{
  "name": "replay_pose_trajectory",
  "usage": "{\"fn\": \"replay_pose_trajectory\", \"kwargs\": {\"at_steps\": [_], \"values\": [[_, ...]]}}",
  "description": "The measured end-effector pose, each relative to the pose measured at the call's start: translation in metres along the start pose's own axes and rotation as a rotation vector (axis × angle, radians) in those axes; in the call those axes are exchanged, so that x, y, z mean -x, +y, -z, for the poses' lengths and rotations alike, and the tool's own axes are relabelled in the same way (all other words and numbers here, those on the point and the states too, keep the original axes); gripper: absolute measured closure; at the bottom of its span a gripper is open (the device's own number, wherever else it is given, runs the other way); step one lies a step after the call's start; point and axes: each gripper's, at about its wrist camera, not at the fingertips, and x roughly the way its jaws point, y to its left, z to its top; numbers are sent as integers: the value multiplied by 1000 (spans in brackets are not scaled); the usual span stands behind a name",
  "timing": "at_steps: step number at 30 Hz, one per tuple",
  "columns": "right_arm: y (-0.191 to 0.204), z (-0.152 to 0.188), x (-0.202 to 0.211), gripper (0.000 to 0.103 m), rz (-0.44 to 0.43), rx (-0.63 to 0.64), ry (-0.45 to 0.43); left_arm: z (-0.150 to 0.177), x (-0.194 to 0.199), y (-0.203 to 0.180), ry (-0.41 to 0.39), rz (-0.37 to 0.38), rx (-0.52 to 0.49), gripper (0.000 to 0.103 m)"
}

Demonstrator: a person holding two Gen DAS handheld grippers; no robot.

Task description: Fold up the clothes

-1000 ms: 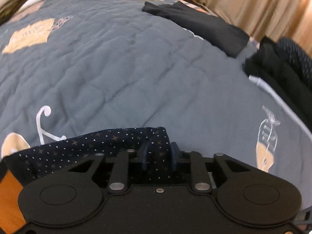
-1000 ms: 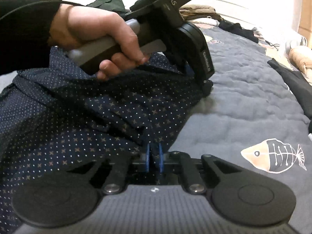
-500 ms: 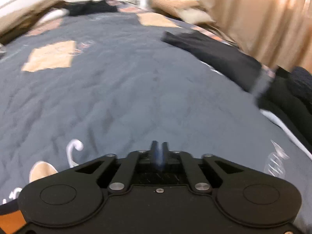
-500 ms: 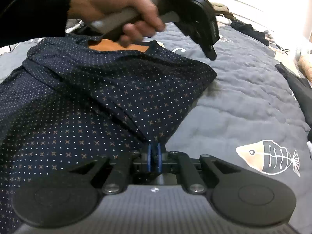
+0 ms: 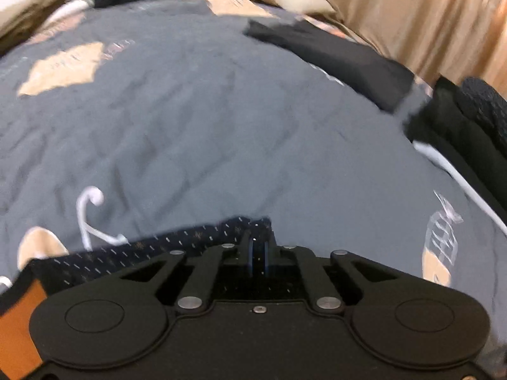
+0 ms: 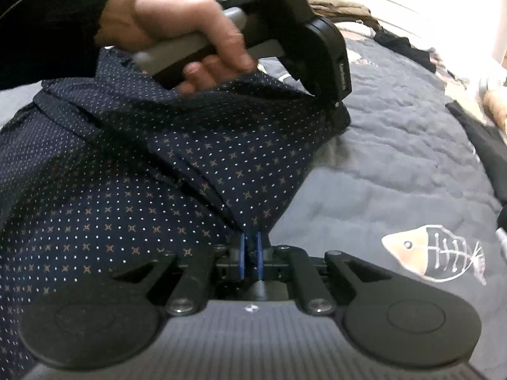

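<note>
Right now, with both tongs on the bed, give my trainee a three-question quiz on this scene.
1. True or false: the right tongs are shut on the dotted navy shirt.
2. What do the left tongs grip? A) black garment B) the shirt's edge C) nothing
3. Which animal is printed on the grey quilt beside the right tongs?

Key: 1 true; 2 B; 3 a fish.

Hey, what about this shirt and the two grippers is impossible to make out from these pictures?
- Left wrist view: most of the dotted shirt is hidden behind the left gripper; motion blur smears its pattern.
- Right wrist view: the shirt's left side is cut off by the frame edge.
- Right wrist view: the left hand covers the shirt's collar area.
- Right gripper: its body hides the hem below.
</note>
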Motion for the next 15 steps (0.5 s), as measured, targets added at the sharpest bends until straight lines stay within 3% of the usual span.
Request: {"fn": "replay_pose_trajectory", "kwargs": {"at_steps": [2,4,7,11,15], "values": [[0,0,1,96,22,22,8,-3,-1,3,-26,-34,26,97],[2,2,0,96,30,37,22,-3,-6,4,3,-29,40,97],[3,5,-2,96,25,43,36,-1,6,2,-13,-32,32,89],[-10,0,4,96,-13,-23,57,16,68,19,-112,-31,79,48],[-25,-9,17,93,-3,-76,51,52,150,49,-205,-44,175,46]]}}
